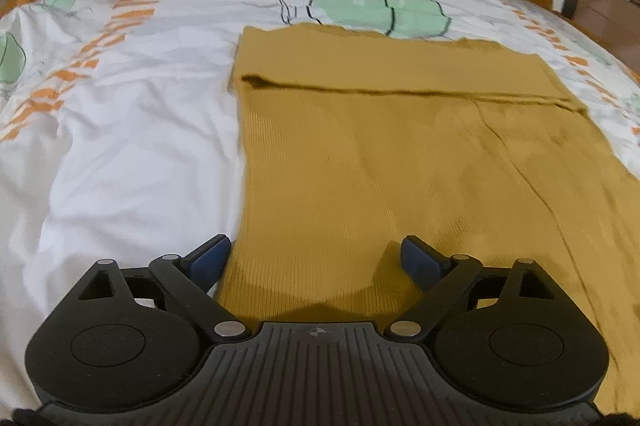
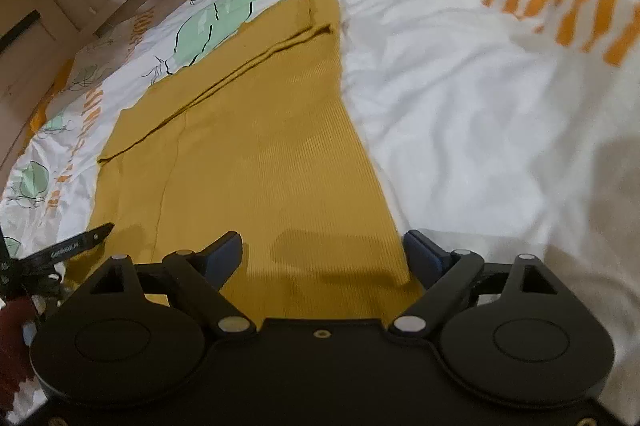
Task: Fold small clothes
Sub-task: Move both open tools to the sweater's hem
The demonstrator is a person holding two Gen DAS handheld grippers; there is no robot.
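The fingers (image 1: 210, 258) of the left gripper (image 1: 316, 256) stand wide apart with nothing gripped, poised over the near left corner of a mustard ribbed garment (image 1: 380, 153). It lies flat on the bed's printed sheet (image 1: 120, 145), its far part folded over in a band. In the right wrist view, the right gripper (image 2: 322, 252) is likewise spread and empty-handed, over the garment's (image 2: 260, 165) near right corner; white sheet (image 2: 480, 125) lies to the right.
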